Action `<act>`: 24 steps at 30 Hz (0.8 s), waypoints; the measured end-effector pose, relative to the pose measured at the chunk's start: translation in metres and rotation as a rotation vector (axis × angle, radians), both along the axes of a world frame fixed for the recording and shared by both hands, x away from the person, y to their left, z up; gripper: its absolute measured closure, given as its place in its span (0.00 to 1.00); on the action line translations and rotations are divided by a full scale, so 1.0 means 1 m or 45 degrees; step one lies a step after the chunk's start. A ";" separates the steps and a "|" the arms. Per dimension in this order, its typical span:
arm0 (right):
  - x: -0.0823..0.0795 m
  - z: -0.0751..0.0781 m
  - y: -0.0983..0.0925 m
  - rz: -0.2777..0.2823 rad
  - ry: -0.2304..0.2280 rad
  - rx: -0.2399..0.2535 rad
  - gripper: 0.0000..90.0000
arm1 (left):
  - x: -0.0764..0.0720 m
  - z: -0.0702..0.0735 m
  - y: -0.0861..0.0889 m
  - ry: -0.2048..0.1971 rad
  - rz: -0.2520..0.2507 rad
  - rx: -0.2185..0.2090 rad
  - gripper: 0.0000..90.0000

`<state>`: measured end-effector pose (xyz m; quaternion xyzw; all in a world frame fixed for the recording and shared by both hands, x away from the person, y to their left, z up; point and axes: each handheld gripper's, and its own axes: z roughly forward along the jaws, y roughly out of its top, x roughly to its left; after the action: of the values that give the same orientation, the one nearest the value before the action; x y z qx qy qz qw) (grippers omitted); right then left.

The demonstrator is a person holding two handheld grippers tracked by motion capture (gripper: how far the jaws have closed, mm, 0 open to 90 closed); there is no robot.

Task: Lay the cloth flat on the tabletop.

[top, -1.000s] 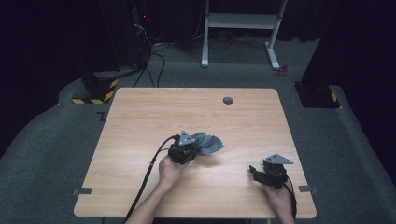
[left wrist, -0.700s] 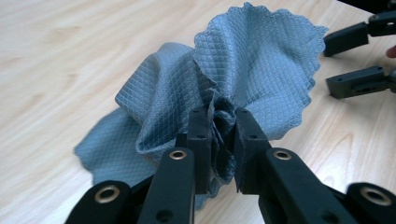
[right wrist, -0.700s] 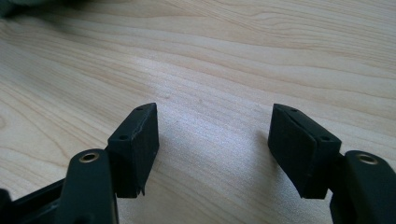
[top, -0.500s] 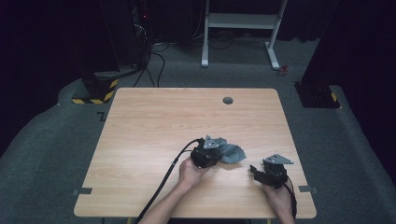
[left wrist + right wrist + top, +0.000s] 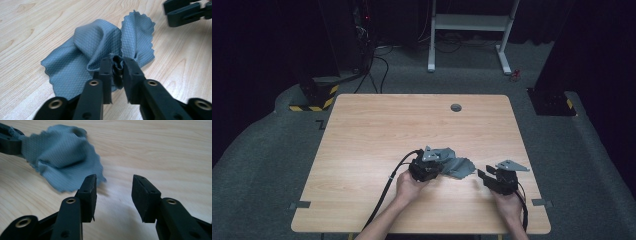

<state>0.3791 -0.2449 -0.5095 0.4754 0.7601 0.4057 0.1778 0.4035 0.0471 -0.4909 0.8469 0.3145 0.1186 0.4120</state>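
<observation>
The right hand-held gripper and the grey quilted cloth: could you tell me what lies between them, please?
Nothing: bare wooden table separates the right hand-held gripper from the grey quilted cloth, as the right gripper view shows.

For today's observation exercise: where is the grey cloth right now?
In the high view, the grey cloth lies near the table's front edge, pinched by the left gripper, left of the right gripper.

Grey cloth (image 5: 100,50): thin fabric with a fine diamond-quilt weave and wavy, pinked edges. Crumpled, not flat; folds rise through its middle, and one flap stands up at the far side in the left gripper view. One bunched corner is lifted off the surface; the rest trails down onto the wooden table (image 5: 377,130). In the high view the cloth (image 5: 458,167) sits in the near half of the table, right of centre. Colour even blue-grey, no print or stain visible.
</observation>
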 end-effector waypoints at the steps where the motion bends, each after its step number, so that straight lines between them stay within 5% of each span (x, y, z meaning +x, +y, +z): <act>1: 0.004 0.000 0.003 0.010 0.003 0.002 0.60 | -0.001 0.000 0.000 -0.002 0.002 -0.006 0.90; 3: 0.011 -0.001 0.009 0.032 -0.002 0.001 0.62 | -0.002 0.001 0.002 -0.006 0.000 -0.004 0.93; 8: 0.019 -0.003 0.017 0.129 0.005 -0.005 0.86 | -0.007 0.003 0.008 -0.019 -0.011 0.016 0.95; 9: 0.017 -0.002 0.019 0.153 -0.012 -0.013 0.98 | -0.010 0.005 0.013 -0.028 -0.012 0.017 0.95; 16: -0.015 0.009 0.027 0.344 -0.103 -0.060 1.00 | -0.029 0.004 0.033 -0.031 -0.034 0.006 0.95; 24: -0.054 -0.001 0.038 0.514 -0.062 -0.093 1.00 | -0.068 -0.013 0.060 -0.038 -0.045 0.093 0.95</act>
<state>0.3252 -0.2071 -0.5107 0.2968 0.8495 0.4167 0.1286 0.3353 0.1069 -0.5039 0.8649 0.2888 0.1355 0.3876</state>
